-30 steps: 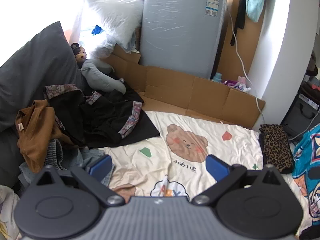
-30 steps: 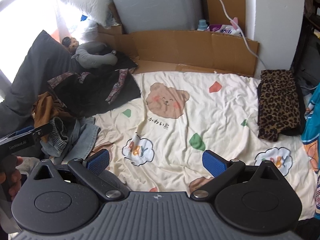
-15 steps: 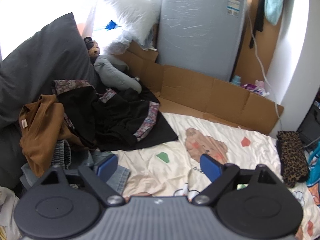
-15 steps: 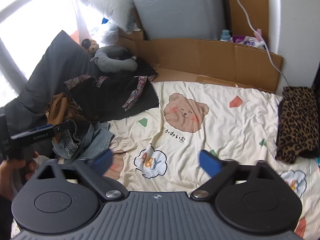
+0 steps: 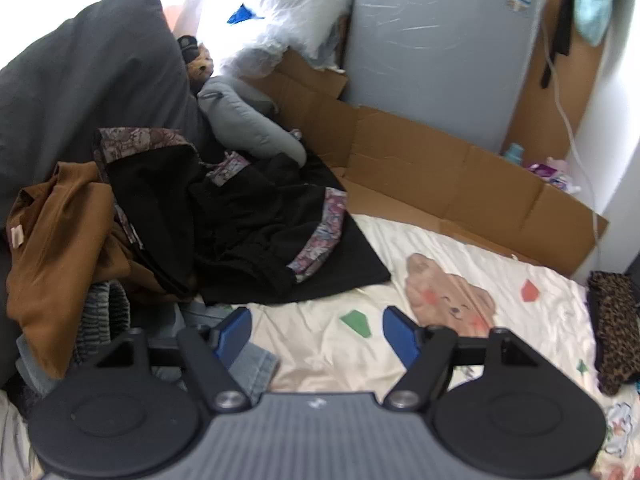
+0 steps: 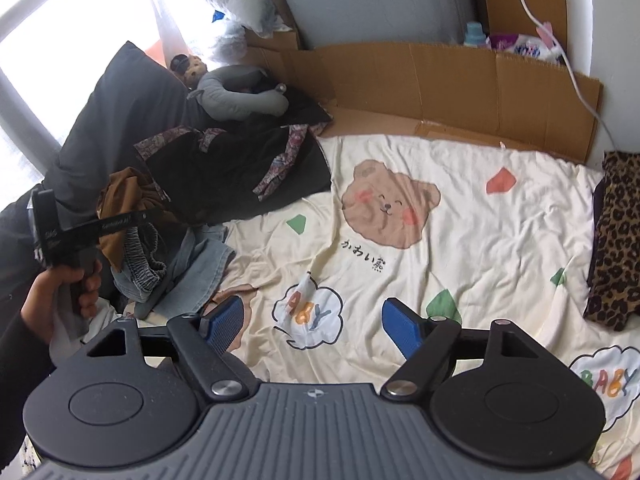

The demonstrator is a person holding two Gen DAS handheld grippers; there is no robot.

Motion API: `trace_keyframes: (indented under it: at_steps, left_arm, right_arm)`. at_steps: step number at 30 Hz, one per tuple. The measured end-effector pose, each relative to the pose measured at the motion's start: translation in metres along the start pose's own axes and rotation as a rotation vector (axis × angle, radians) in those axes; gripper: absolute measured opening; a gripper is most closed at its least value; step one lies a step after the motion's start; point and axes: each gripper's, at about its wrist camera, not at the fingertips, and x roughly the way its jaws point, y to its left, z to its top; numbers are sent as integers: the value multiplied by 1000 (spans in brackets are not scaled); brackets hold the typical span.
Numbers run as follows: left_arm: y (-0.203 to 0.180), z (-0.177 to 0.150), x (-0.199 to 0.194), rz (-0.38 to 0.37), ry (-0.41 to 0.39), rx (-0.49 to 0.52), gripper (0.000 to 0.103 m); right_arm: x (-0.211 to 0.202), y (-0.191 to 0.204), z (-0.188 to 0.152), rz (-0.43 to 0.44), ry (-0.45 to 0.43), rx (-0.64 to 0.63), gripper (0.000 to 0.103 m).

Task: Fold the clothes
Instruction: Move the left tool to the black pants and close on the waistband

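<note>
Along the left edge of the sheet (image 6: 460, 280) lies the unfolded heap: black garment (image 5: 256, 236) with patterned trim toward the far-left corner, brown top (image 5: 60, 240) draped over the pile's outer side, and jeans (image 6: 192, 268) nearest, a leg spilling onto the sheet. A leopard-print piece (image 6: 616, 240) sits folded at the right edge, well apart.

Both tools are empty. The left gripper (image 5: 316, 330) has its jaws closing, though they stand well apart with only bare sheet and the jeans' hem between them; one pad (image 5: 232, 330) hangs just above the denim. The right gripper (image 6: 314, 326) is closing too, over the printed cloud, nothing between its pads. In the right view, a hand (image 6: 60, 296) holds the left tool beside the pile.

The risk, as I judge it, is a bad pick. The garments overlap, so a pinch near the jeans could catch the brown top or a fold of sheet as well, dragging the whole heap. Jaws narrowing before they reach cloth may also slide off a thick denim hem rather than straddle it.
</note>
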Motion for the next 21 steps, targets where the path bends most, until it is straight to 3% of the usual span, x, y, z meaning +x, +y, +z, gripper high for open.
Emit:
trace_keyframes:
  at_steps: [6, 14, 18, 21]
  left_arm:
    - [12, 7, 39, 52, -12, -12, 73]
    - [27, 12, 86, 27, -12, -83, 71]
    - [34, 10, 109, 45, 2, -118, 71]
    - [42, 9, 129, 42, 18, -166, 71]
  right_arm:
    - [22, -22, -2, -6, 17, 6, 80]
    - [43, -41, 5, -4, -11, -48, 80]
    - [56, -48, 7, -24, -6, -82, 69]
    - [63, -56, 7, -30, 6, -61, 69]
